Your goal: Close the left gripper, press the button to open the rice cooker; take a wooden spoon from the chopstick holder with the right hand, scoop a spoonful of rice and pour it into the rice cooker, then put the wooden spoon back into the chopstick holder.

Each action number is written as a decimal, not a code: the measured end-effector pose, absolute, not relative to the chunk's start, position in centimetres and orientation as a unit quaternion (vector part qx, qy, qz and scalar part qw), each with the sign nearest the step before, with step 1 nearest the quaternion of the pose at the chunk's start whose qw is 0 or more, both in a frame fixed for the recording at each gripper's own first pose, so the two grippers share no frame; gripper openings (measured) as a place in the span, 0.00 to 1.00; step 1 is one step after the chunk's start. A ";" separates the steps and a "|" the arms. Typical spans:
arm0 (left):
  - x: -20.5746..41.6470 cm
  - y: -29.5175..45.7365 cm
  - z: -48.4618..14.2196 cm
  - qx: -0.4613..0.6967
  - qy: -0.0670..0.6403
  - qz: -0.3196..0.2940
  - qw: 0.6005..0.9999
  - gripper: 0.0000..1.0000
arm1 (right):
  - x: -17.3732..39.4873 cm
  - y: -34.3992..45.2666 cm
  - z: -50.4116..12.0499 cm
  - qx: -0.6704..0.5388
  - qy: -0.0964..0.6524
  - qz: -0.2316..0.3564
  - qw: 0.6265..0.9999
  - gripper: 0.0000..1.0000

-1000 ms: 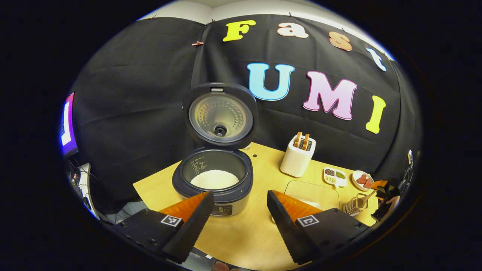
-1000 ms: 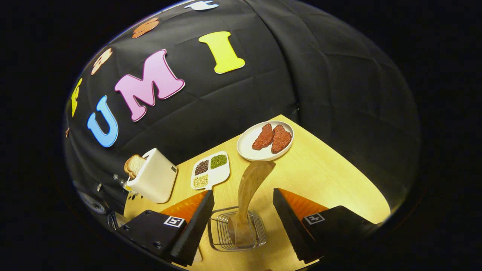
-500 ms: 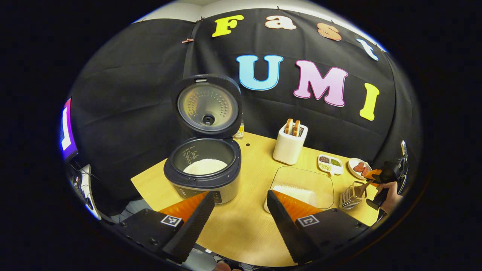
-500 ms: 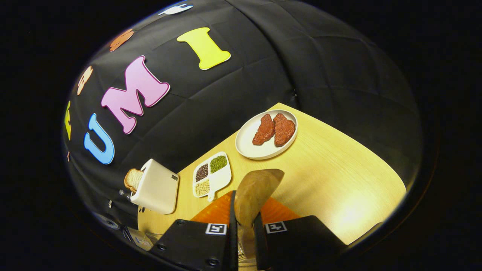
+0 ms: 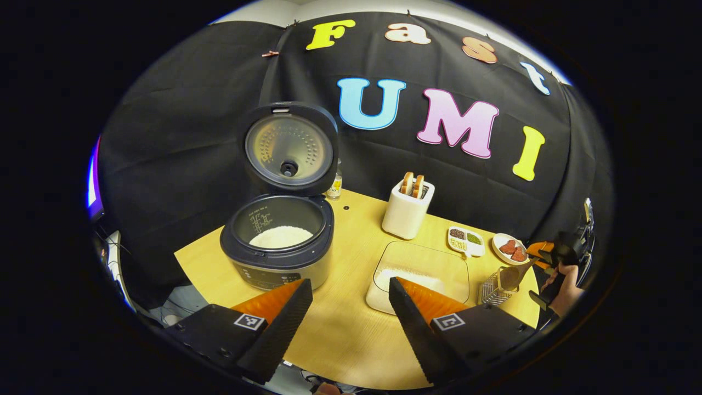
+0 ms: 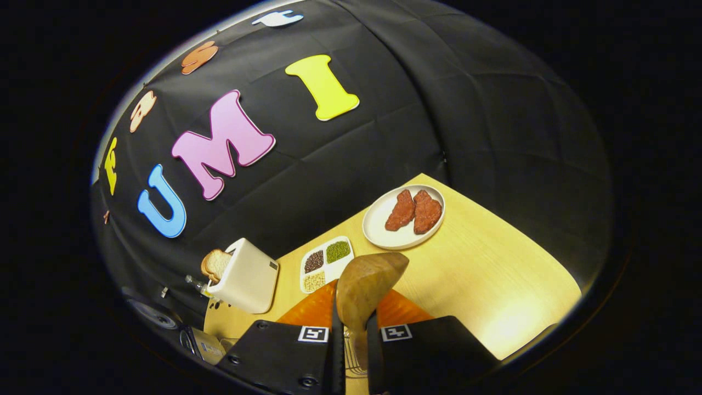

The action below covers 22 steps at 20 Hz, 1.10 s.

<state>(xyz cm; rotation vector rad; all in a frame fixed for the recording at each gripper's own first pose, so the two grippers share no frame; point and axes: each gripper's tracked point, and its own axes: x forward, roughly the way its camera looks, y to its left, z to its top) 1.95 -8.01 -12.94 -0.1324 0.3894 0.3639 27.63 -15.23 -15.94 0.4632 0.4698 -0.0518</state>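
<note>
The rice cooker (image 5: pixel 277 249) stands open on the wooden table (image 5: pixel 351 334), its lid (image 5: pixel 289 149) upright and white rice in the pot. My left gripper (image 5: pixel 349 281) hovers open in front of it, holding nothing. A clear tray of rice (image 5: pixel 422 271) lies to the cooker's right. At the far right sits the wire chopstick holder (image 5: pixel 493 286) with the wooden spoon (image 5: pixel 513 277) rising from it. My right gripper (image 6: pixel 354 307) is shut on the wooden spoon (image 6: pixel 368 282), whose bowl points up. The holder's wires (image 6: pixel 346 359) show just below the fingers. A hand (image 5: pixel 562 288) holds that right gripper (image 5: pixel 551 253).
A white toaster (image 5: pixel 407 211) with bread stands behind the tray. Beyond it lie a divided dish of beans (image 6: pixel 326 258) and a plate with two pieces of meat (image 6: pixel 405 216). A small bottle (image 5: pixel 333 186) stands behind the cooker. The table edge runs close on the right.
My right gripper went from open around the spoon to shut on it, then rose a little. My left gripper drew back from the cooker, still open.
</note>
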 end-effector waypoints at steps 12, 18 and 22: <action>2.3 -3.1 -8.7 -0.029 0.150 0.108 0.982 0.95 | 23.6 -6.8 -8.1 0.239 0.187 0.013 0.953 0.20; 1.8 -0.3 -9.4 -0.041 0.150 0.070 0.985 0.96 | 22.0 1.4 -8.8 0.174 0.189 0.067 0.964 0.20; 1.8 1.8 -11.4 -0.067 0.161 0.053 0.983 0.95 | 21.7 7.0 -11.1 0.088 0.196 0.118 0.969 0.20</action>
